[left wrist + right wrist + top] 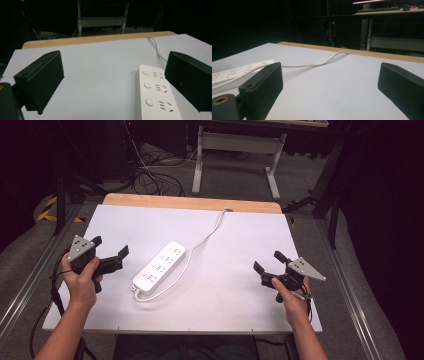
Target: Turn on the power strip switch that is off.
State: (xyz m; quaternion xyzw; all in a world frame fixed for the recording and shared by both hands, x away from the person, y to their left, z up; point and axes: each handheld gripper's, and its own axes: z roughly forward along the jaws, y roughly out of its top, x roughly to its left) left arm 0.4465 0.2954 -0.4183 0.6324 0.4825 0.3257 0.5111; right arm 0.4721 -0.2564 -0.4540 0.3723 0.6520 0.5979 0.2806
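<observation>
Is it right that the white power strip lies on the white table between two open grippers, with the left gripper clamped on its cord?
Not quite. In the high view the left gripper holds nothing; its jaws stand open, apart from the white cord. The rest holds.

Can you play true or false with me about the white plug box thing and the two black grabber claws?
1. The long white plastic power strip lies on the white table. True.
2. The left black two-jaw gripper is squeezing the power strip. False: its jaws stand apart and empty, beside the strip.
3. The strip's thin white cable runs to the far wooden edge of the table. True.
4. The right black two-jaw gripper is shut tight. False: its jaws are wide apart, holding nothing.
5. The power strip sits between the two grippers. True.
6. Something is plugged into the strip. False: its sockets look empty.
</observation>
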